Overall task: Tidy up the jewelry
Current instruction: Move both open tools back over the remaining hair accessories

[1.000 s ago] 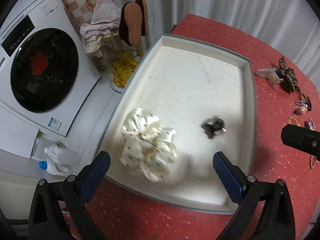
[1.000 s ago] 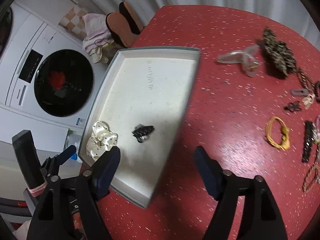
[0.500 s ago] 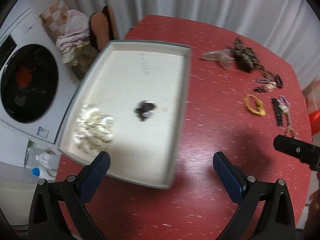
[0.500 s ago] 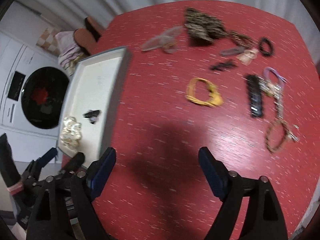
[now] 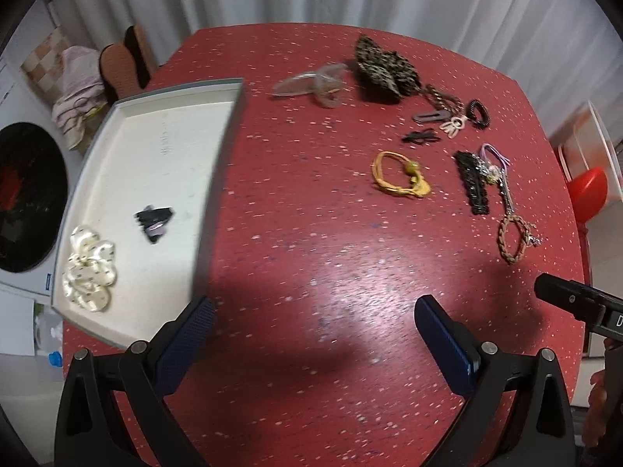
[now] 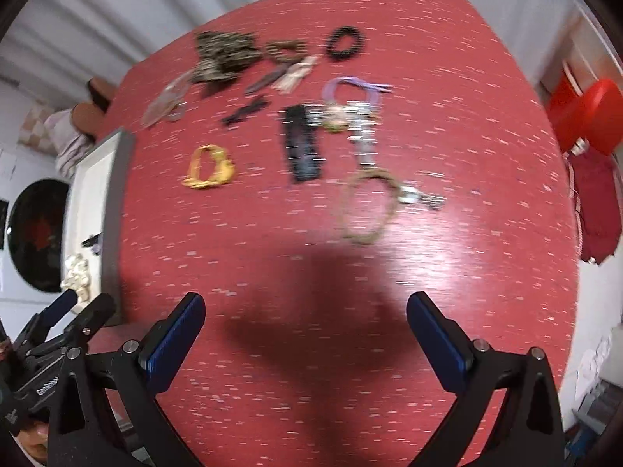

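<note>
Over bare red table [image 5: 311,233] now, both grippers off the tray [image 5: 218,155]. Left gripper [image 5: 311,334] spread, empty; right gripper [image 6: 307,330] opening, empty. Yellow bracelet [image 6: 208,169] ahead; cream scrunchie [image 5: 89,268] stays in tray.

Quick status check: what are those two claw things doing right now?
Left gripper open, empty. Right gripper opening, nothing between fingers. Scrunchie, dark clip in tray. Nothing in the way.

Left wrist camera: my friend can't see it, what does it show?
An open left gripper hangs empty over a red table. A white tray at left holds a cream scrunchie and dark clip; more hair accessories, including a yellow hair tie, lie scattered at right.
</note>
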